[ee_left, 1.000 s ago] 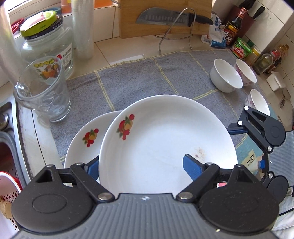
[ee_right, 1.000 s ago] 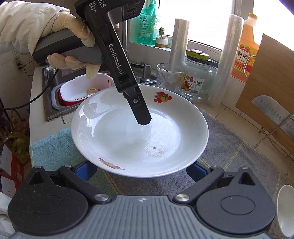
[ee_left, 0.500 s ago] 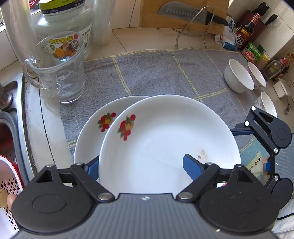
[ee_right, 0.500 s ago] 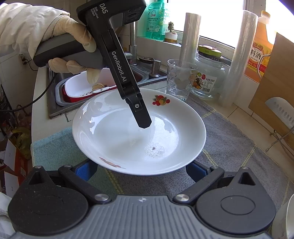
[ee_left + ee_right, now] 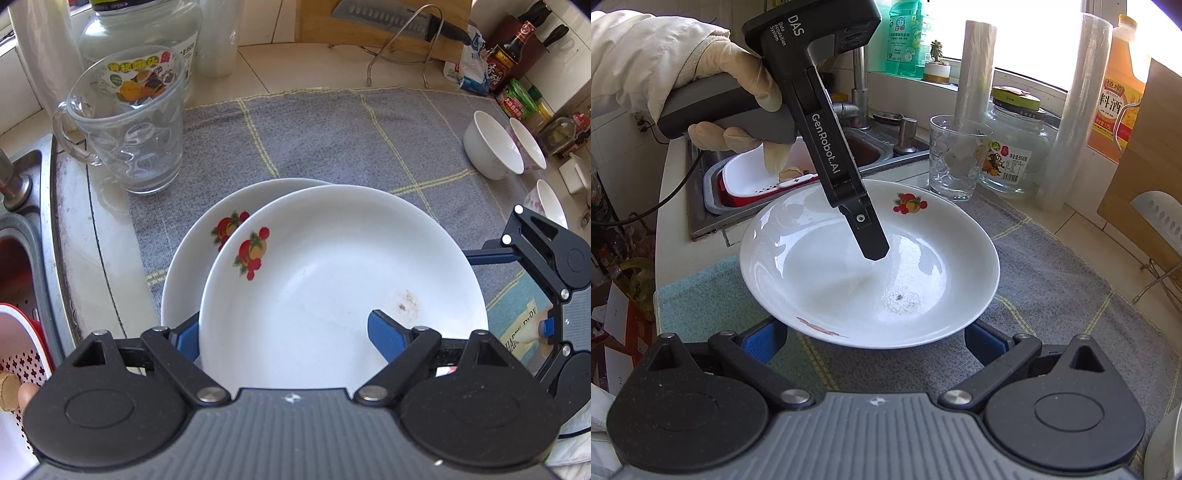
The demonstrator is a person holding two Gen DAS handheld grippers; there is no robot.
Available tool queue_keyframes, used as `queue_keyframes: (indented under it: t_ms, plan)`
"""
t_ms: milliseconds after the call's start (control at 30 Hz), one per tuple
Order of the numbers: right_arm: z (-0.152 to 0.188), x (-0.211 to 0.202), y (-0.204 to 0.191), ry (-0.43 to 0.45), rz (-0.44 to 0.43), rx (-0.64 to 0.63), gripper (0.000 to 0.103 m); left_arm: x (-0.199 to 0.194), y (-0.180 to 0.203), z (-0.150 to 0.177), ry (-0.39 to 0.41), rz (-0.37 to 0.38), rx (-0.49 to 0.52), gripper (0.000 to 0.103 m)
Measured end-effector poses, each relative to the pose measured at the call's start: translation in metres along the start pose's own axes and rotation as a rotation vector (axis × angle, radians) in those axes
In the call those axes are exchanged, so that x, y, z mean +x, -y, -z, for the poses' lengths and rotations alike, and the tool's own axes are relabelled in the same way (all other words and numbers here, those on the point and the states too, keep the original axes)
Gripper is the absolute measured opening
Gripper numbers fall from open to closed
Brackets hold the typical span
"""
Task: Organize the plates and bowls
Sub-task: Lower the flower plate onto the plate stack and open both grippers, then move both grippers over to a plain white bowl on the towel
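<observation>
The left gripper grips the near rim of the upper plate: one blue finger lies inside the dish and the other sits under the rim on the left. In the right wrist view a gloved hand holds this gripper's handle, and its black finger reaches down into the plate's white bowl. The upper plate lies over a second plate, offset toward the near right, so only the far-left crescent of the lower one shows; whether the two touch cannot be told. Each plate bears a red-and-orange fruit print near its far-left rim, and the upper plate carries a small brown stain close to the inner finger. Both plates are over a grey towel with yellow lines. The right gripper sits at the near edge of the same plate, its blue fingers standing apart with nothing between them, the plate's rim above them. A glass mug stands to the far left of the plates, beside a large jar. Three white bowls stand at the far right of the towel. The sink lies to the left.
</observation>
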State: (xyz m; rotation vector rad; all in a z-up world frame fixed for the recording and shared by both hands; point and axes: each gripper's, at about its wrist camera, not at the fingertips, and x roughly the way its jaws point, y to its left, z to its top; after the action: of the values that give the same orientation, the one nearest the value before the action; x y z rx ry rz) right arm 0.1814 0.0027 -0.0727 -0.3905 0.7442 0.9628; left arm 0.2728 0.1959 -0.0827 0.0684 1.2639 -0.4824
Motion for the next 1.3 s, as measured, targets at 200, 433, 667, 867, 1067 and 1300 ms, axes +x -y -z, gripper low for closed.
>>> queue_keyframes:
  t_ms: [200,433,667,867,1067,1300]
  plan:
    - [0.001,0.001,0.002,0.005,0.005,0.003,0.103,0.000,-0.003,0.004,-0.010,-0.013,-0.012,0.089]
    - [0.000,0.001,0.001,0.010,0.006,-0.016,0.103,-0.005,-0.002,0.006,-0.011,-0.020,-0.020,0.089]
    - [0.000,0.002,0.002,0.009,0.009,-0.021,0.103,-0.012,-0.003,0.007,-0.006,-0.029,-0.024,0.089]
    - [0.001,0.004,0.002,-0.004,0.016,-0.012,0.103,-0.019,-0.004,0.009,0.009,-0.045,-0.026,0.089]
    - [0.006,0.005,0.005,-0.029,0.036,-0.002,0.103,-0.020,-0.004,0.011,0.021,-0.051,-0.033,0.089]
    - [0.020,0.001,0.006,-0.072,0.065,0.004,0.103,-0.025,0.000,0.014,0.051,-0.108,-0.016,0.090]
